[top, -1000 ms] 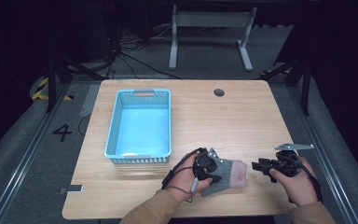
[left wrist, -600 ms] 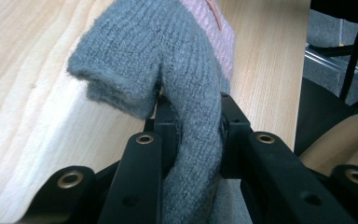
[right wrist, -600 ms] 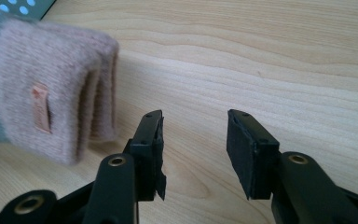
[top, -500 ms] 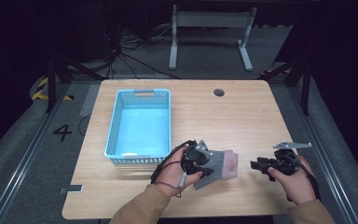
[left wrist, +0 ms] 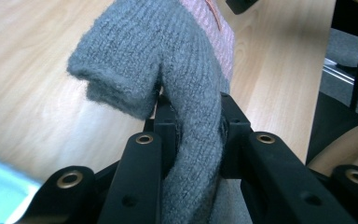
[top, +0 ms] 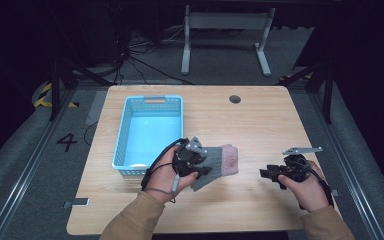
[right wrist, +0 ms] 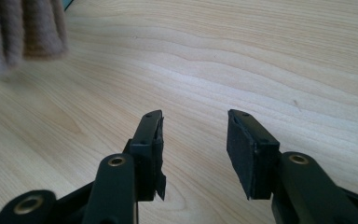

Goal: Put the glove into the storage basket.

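Note:
A grey knitted cloth (top: 219,159) with a pink end hangs just right of the basket, lifted partly off the wooden table (top: 260,120). My left gripper (top: 204,164) is shut on its grey part. In the left gripper view the cloth (left wrist: 186,56) is bunched between the two black jaws of the left gripper (left wrist: 191,109) and folds over their tips. My right gripper (top: 269,175) sits low over the table at the front right, open, with nothing between its jaws. In the right gripper view the right gripper (right wrist: 194,126) faces bare wood, and the cloth's pink end (right wrist: 23,28) is at the top left.
A light blue plastic basket (top: 121,135) stands at the table's left, with nothing seen inside; a corner of the basket (left wrist: 0,191) shows in the left gripper view. A round cable hole (top: 235,99) is near the far edge. Dark floor and a desk frame lie beyond.
My left hand has carried the cloth up and to the left, toward the basket. The cloth has risen off the table. The right hand has stayed put.

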### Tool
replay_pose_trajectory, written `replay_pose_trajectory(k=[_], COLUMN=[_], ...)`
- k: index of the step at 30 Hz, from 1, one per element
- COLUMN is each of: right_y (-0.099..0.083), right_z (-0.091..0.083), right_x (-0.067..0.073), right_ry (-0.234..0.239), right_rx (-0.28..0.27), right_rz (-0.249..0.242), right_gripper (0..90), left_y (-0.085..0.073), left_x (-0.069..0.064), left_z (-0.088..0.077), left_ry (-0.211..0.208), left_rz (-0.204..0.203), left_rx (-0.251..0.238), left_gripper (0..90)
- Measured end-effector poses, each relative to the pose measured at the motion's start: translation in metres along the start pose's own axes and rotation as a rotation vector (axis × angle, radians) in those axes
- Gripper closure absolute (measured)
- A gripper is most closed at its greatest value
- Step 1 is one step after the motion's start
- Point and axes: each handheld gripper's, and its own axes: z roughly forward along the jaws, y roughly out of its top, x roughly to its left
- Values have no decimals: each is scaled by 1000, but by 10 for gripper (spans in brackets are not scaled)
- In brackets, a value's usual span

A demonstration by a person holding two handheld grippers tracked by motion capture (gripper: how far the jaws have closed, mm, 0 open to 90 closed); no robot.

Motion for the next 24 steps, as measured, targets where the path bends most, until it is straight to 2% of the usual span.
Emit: replay_pose_trajectory(k=[6, 11, 15, 23, 24], right_y=[2, -1, -4, -13, -14], right_z=[7, 10, 9, 4, 4], right_x=[2, -1, -2, -5, -6], right_ry=[11, 0, -10, -33, -36], right_rx=[15, 27, 28, 35, 34], right_rz=[-5, 5, 9, 31, 34], right_gripper=[565, 565, 565, 565, 564], left_y=[-2, -6, -11, -22, -23], left_x=[16, 33, 45, 69, 73], left_z=[-22, -37, -50, -73, -76], left_ry=[37, 64, 76, 126, 132], left_rz=[-15, -48, -52, -73, -80], left_rx=[-19, -23, -31, -37, -50], left_gripper=[745, 745, 744, 744, 744])
